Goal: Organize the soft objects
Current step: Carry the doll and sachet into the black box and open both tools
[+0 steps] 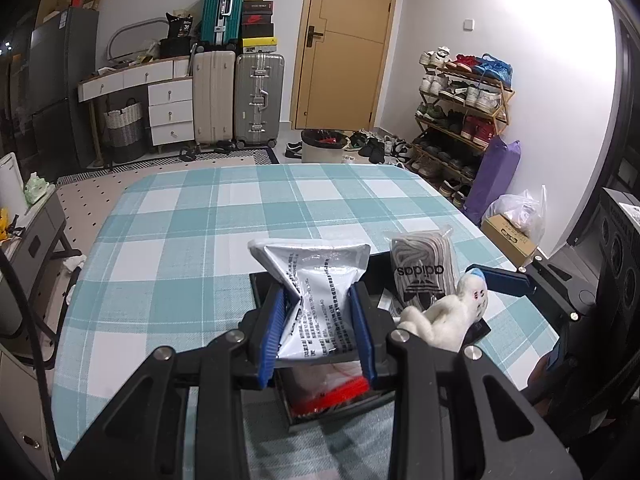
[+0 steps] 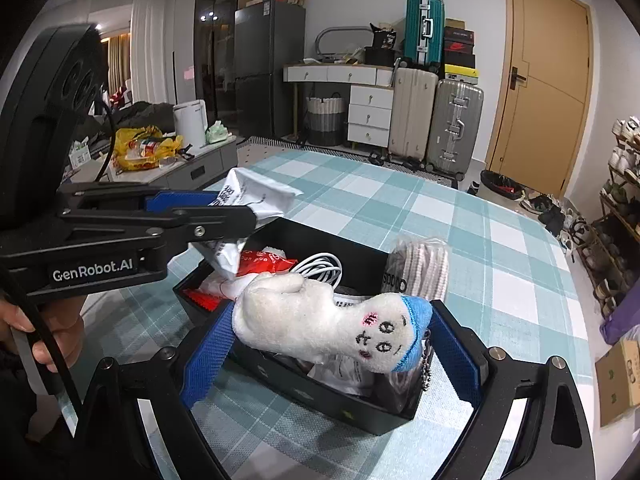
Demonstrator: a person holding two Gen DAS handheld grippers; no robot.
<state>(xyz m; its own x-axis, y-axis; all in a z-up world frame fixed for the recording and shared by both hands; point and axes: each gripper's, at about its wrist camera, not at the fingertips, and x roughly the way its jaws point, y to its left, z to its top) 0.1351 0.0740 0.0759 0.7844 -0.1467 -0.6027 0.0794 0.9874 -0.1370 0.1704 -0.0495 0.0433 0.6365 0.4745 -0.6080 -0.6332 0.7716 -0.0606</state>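
The black box (image 2: 320, 396) held a white cable (image 2: 320, 268), red packet (image 2: 264, 262) and bagged laces (image 2: 424, 270); the left hand-held gripper (image 1: 318, 320) clamped a silver pouch (image 1: 316, 276), and the right hand-held gripper (image 2: 332, 352) gripped a plush toy (image 2: 320, 320).

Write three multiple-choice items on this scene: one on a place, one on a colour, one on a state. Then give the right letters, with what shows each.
1. Where does the adidas-marked packet stand?
A. upright in the black box
B. flat on the bare cloth
C. on the floor

2. What colour is the cap on the white plush toy?
A. red
B. blue
C. yellow

3. What is between the fingers of the left gripper?
A. nothing
B. the white cable
C. a silvery printed pouch

Answers:
1 A: in the right wrist view the packet rises upright at the far end of the black box.
2 B: a blue band covers the top of the toy's head, above its stitched face.
3 C: the left wrist view shows the silvery printed pouch creased between the two blue pads, above the box; the white cable lies in the box.
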